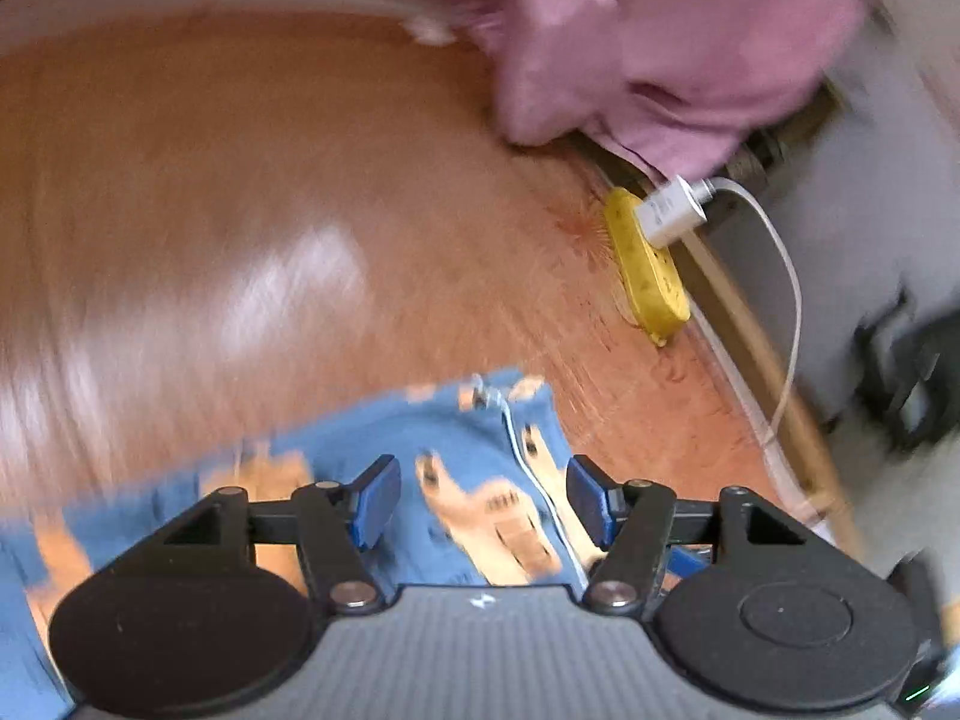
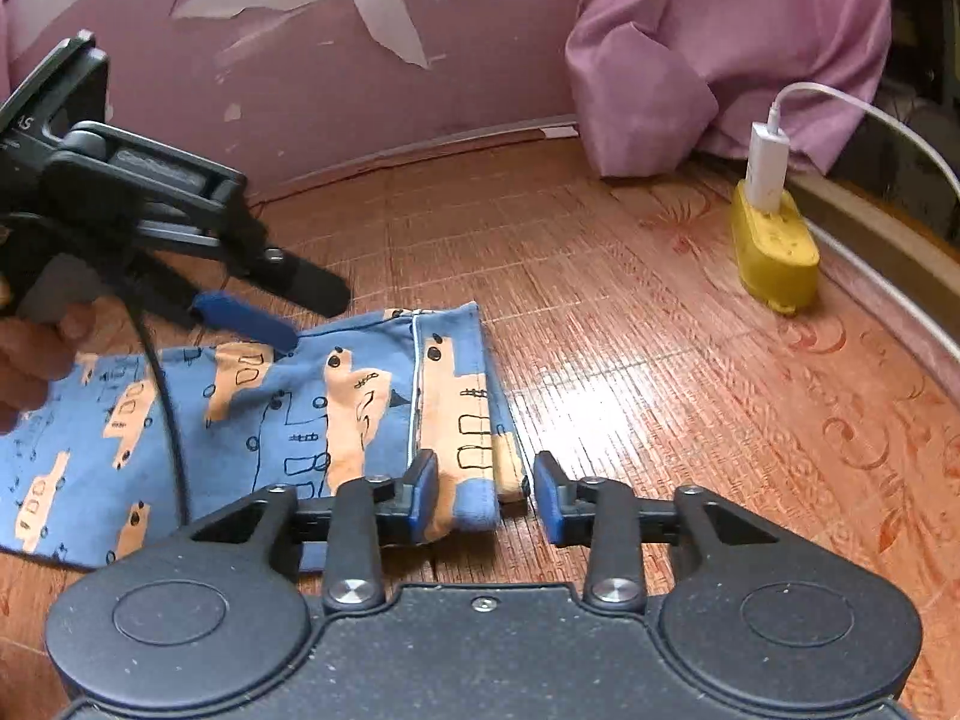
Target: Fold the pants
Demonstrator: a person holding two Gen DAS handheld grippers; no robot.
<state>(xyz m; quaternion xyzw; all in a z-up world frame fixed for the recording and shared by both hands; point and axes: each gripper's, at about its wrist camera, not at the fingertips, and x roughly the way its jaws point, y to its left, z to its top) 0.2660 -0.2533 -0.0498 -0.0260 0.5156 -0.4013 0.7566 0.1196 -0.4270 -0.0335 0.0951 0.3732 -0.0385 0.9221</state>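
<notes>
You have 1 pair of pants on the patterned floor — blue with orange vehicle prints, lying flat with the hem end pointing toward the yellow power strip. Both tools sit at that hem end, which reads as setting up to lift the 2 corners together and carry them over for a fold.

Your right gripper is spread wide, jaws either side of the near hem corner; the cloth lies between them but is not pinched, so nothing is held yet. Your left gripper is likewise spread, its blue pads apart above the fabric. In the right wrist view it comes in low from the side, 1 blue pad tip at the far edge of the cloth — touching or just above, you cannot tell which. The left wrist view is smeared, so fine contact there is unclear.

Count: 2 grippers, 1 garment to fold, 1 power strip with 1 white charger plugged in, 1 white cable, and 1 pink cloth hanging by the wall, well apart from the pants.

My guess is that the next move is closing both tools on the hem.
</notes>
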